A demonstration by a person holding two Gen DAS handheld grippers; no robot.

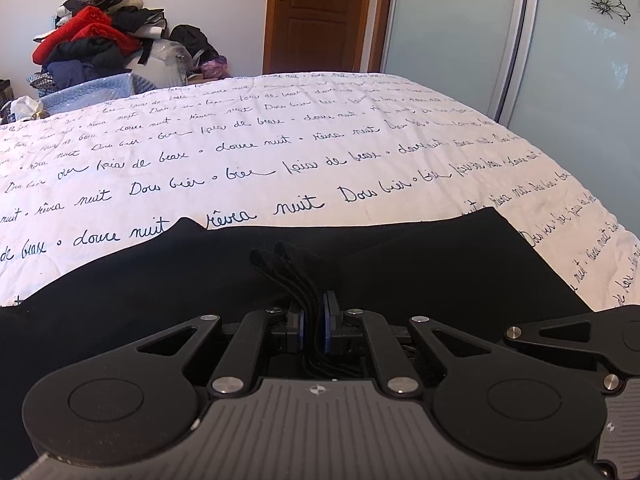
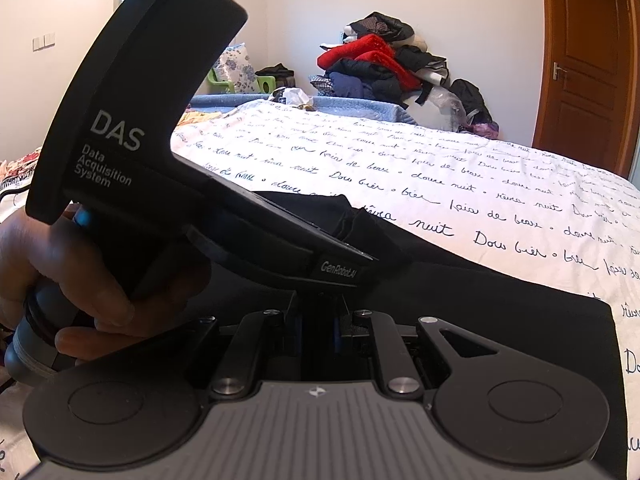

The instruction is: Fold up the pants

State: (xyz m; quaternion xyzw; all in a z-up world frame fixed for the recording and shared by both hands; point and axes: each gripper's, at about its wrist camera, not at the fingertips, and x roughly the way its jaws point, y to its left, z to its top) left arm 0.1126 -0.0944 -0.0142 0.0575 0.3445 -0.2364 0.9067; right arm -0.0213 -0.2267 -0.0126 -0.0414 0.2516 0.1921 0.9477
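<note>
while the black pants [image 1: 400,272] lie at the near edge of the script-printed bedspread [image 1: 280,152], left gripper [image 1: 314,320] clamps their layered edge, right gripper [image 2: 318,332] looks closed on cloth too; soft, limp, best pinched at corners.

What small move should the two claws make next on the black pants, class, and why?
Probably carry the pinched edge forward across the black pants and lay it down. The left claw is shut on layered fabric edges, the right claw is shut too, seemingly on cloth, and the pants lie flat on the white bedspread with room ahead.
</note>
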